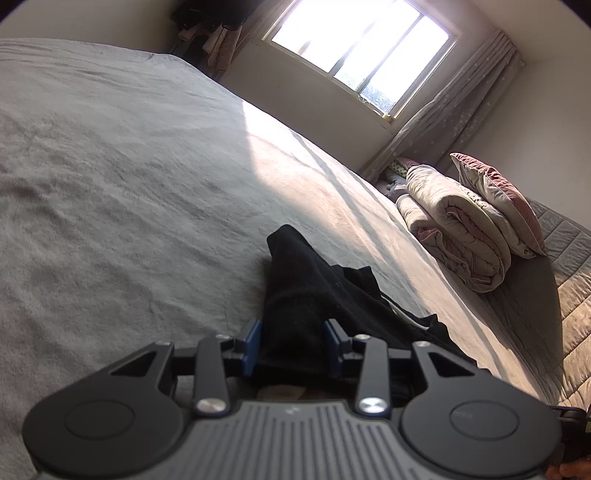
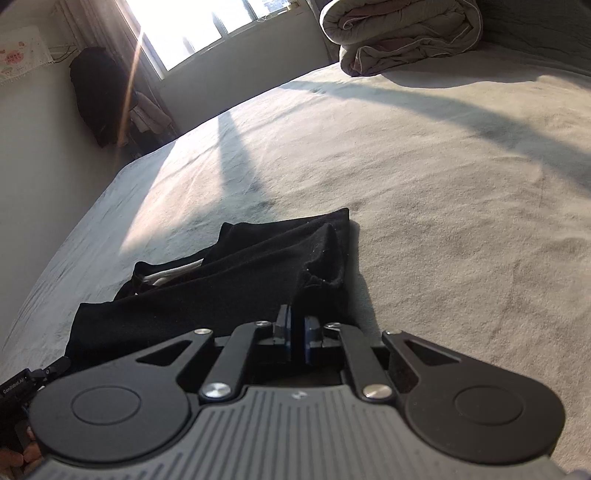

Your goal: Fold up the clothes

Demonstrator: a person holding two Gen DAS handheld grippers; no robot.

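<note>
Both tools are pinching the black garment [image 1: 314, 295] lying bunched near the bed's [image 1: 110, 184] near edge, the left gripper [image 1: 293, 345] clamping a thick fold and the right gripper [image 2: 297, 338] nipping thin cloth, probably for spreading it flat.

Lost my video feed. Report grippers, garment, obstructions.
Left gripper clamped on bunched black cloth garment. Right gripper shut on the garment's edge. Garment crumpled on grey bedspread. Folded quilt far off, nothing blocking.
</note>
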